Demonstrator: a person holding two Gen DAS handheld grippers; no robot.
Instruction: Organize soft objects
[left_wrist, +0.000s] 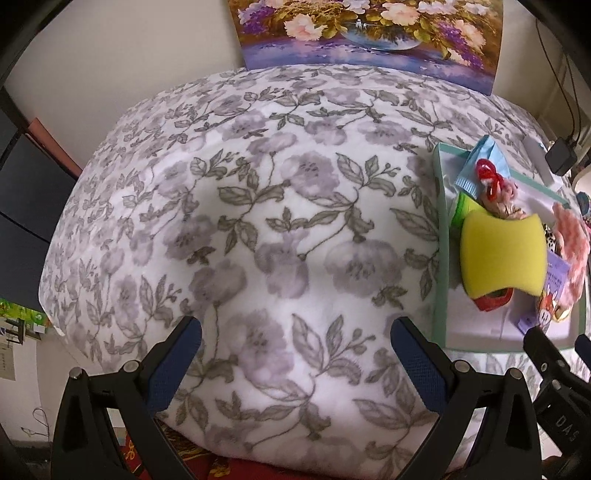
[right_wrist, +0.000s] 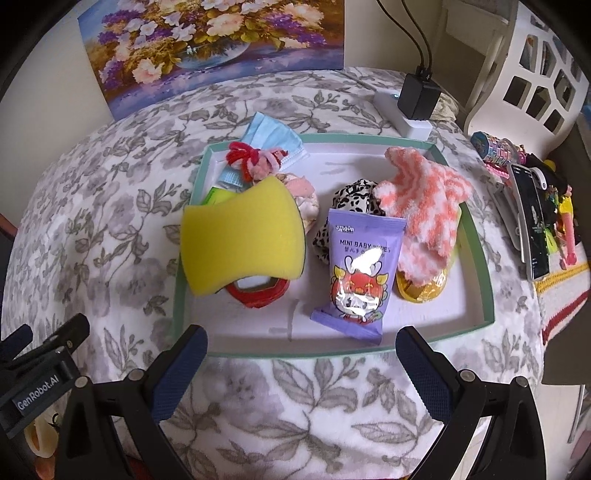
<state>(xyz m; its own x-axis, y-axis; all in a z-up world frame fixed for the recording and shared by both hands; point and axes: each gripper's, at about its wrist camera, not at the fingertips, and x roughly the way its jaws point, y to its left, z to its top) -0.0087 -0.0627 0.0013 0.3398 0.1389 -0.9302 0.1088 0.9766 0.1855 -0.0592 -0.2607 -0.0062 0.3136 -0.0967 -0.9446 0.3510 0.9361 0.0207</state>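
- Left gripper (left_wrist: 295, 339) has its jaws spread wide with nothing in them, just hanging over the flowery blanket (left_wrist: 240, 206), well to the left of the tray (left_wrist: 441, 236).
- Right gripper (right_wrist: 301, 350) is also wide apart and empty, sitting right at the near rim of the tray (right_wrist: 258, 354).
- All the soft stuff is inside the tray: yellow sponge (right_wrist: 240, 236) on the left, lying on top of a red thing (right_wrist: 258, 295).
- Purple baby wipes pack (right_wrist: 354, 273) is in the middle, with a leopard-print cloth (right_wrist: 351, 197) behind it.
- Fuzzy pink-and-white sock (right_wrist: 421, 206) is on the right, and a blue face mask (right_wrist: 273, 136) hangs over the far-left corner.
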